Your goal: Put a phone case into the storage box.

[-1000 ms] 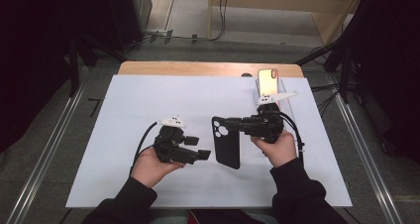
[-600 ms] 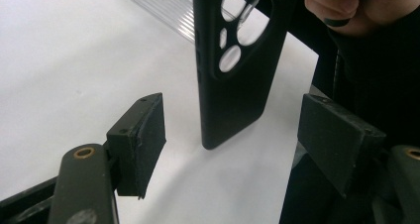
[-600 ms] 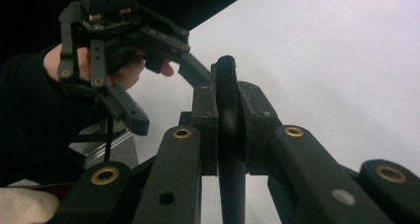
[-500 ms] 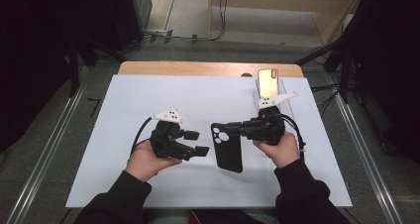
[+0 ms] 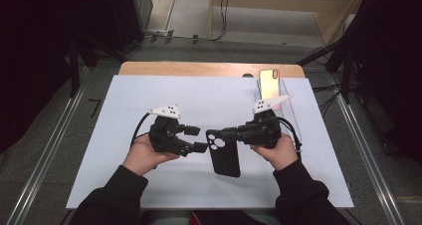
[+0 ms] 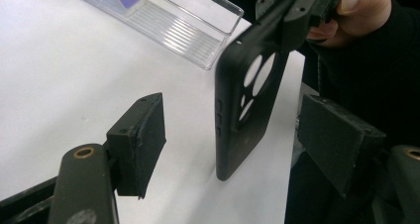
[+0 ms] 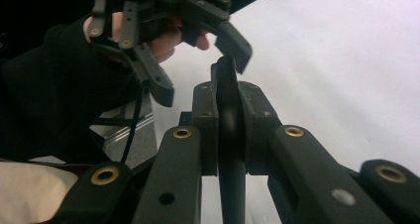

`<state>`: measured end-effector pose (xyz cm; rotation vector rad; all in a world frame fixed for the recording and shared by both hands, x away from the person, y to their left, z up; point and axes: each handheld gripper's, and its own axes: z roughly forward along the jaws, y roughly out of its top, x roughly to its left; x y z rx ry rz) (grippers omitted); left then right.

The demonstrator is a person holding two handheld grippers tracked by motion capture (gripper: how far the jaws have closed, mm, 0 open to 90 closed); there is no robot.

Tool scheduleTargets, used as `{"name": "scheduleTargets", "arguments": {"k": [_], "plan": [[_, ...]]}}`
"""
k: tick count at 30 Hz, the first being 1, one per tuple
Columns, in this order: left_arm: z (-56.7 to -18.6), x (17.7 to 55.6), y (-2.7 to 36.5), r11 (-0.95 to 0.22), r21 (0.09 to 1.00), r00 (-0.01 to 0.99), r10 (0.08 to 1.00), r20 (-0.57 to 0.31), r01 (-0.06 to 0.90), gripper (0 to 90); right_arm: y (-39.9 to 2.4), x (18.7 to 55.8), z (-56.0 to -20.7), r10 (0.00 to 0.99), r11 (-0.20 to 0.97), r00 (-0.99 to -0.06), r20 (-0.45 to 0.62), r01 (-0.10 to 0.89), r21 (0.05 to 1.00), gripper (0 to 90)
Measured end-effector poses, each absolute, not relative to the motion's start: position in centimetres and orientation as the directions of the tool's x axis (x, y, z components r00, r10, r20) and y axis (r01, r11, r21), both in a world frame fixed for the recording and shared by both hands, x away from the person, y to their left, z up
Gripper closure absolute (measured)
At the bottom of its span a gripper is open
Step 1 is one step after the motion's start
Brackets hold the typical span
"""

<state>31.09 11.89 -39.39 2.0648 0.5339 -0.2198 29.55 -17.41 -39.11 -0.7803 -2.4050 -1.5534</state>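
Observation:
A black phone case (image 5: 224, 155) with round camera holes hangs just above the white mat, and my right gripper (image 5: 226, 134) is shut on its upper end. In the right gripper view the case (image 7: 227, 80) stands edge-on, clamped between the pads of my right gripper (image 7: 230, 130). My left gripper (image 5: 197, 138) is open beside the case's left edge. In the left gripper view the case (image 6: 242, 120) stands upright between and a little beyond the spread jaws of my left gripper (image 6: 237, 137); the pads (image 6: 141, 130) do not press on it.
A phone (image 5: 268, 83) leans in a clear plastic stand (image 6: 183, 23) at the back right of the white mat (image 5: 124, 175). A wooden table edge (image 5: 199, 68) runs behind the mat. Metal rails and cables lie on the floor either side.
My left gripper has edged up the picture and slightly right, closer to the case's camera-hole end. The right gripper and the case have barely shifted.

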Motion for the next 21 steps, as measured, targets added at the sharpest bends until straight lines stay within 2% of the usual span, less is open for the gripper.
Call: {"name": "scheduleTargets", "arguments": {"k": [9,14,19,21], "plan": [[-39.3,31.3,11.2,-0.479,0.776,0.911,0.221,-0.347,0.411,30.7,-16.7,29.4,-39.2,0.282,0.333,-0.866,0.413,0.492,0.804,77.4],[-39.3,31.7,11.3,-0.464,0.769,0.898,0.202,-0.391,0.439,35.7,-16.3,29.5,-39.3,0.258,0.331,-0.87,0.421,0.489,0.807,77.4],[-39.4,31.7,11.5,-0.461,0.773,0.897,0.155,-0.414,0.436,50.2,-16.1,29.5,-39.4,0.23,0.332,-0.874,0.427,0.483,0.81,77.4],[-39.4,31.6,11.5,-0.467,0.775,0.9,0.125,-0.418,0.426,61.5,-16.1,29.6,-39.5,0.217,0.328,-0.874,0.435,0.485,0.811,77.4]]}}
